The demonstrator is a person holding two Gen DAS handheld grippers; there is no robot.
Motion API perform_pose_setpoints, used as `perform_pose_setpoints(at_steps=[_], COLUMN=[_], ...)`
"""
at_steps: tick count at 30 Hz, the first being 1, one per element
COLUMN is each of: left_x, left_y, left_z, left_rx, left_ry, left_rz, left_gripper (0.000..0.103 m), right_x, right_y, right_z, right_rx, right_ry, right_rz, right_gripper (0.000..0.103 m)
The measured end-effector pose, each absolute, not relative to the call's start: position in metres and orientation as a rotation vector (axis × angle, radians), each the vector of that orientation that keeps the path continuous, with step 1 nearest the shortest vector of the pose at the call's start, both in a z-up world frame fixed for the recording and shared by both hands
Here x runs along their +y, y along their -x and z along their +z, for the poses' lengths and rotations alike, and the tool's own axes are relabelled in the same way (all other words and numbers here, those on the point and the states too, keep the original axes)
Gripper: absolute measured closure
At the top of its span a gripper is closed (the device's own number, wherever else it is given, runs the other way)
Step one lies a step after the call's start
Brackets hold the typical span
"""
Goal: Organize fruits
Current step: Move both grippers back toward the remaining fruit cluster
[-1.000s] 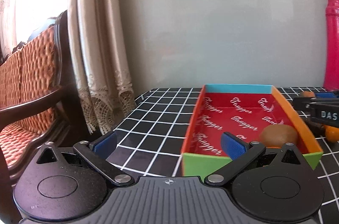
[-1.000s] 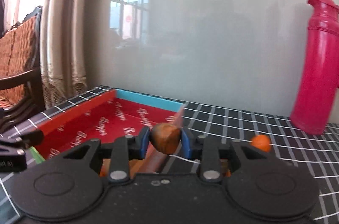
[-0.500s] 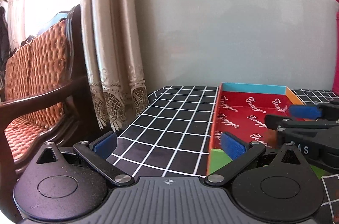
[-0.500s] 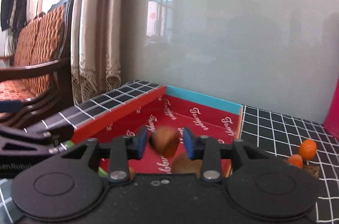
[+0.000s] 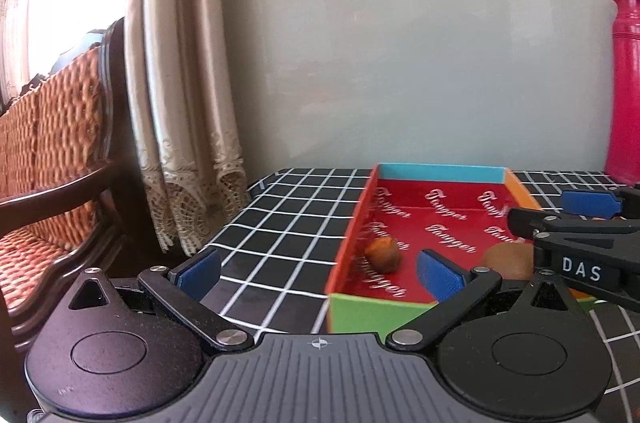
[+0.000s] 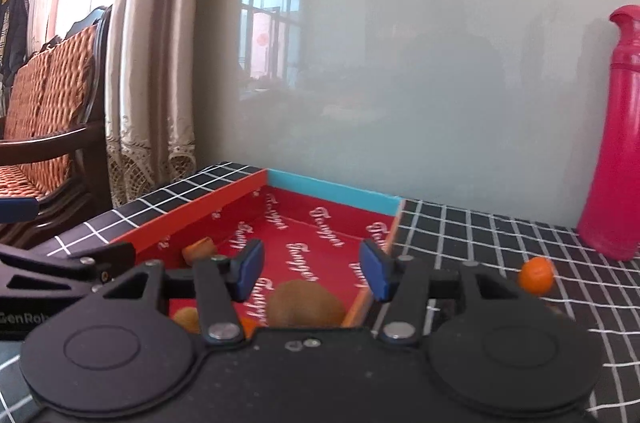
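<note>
your right gripper (image 6: 312, 269) is spread wide & empty over the tray (image 6: 332, 189); left gripper (image 5: 318, 273) likewise. next: grab the orange fruit (image 6: 536, 275) on the cloth.

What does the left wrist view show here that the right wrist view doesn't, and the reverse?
Left wrist only: the tray's green near wall and the right gripper seen from the side, open and empty.

Right wrist only: an orange fruit lying on the checkered cloth outside the tray, and a window reflection on the wall.

Both: the red tray holding a kiwi and a smaller brown fruit, the pink bottle, curtain and chair. The left gripper is open too.
</note>
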State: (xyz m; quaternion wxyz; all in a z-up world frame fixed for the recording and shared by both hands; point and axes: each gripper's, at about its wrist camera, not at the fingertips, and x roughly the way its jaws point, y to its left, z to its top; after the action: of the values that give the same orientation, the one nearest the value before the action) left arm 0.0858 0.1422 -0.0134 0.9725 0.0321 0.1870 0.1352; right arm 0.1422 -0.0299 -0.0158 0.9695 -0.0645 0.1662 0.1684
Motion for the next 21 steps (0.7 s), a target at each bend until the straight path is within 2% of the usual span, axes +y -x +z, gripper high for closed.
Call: perform_pose_setpoints(at_steps=[21], left_x=[0.032], left_y=[-0.1], left_z=[-0.012], left_rx=[0.357], left_ry=[-0.118], left_rz=[0.024], left_gripper=[0.0], right_x=[-0.158], right_y=[-0.14], right_z=[-0.008], right_rx=[0.334], right_ry=[0.094], right_rz=[0.077], right_gripper=[0.05])
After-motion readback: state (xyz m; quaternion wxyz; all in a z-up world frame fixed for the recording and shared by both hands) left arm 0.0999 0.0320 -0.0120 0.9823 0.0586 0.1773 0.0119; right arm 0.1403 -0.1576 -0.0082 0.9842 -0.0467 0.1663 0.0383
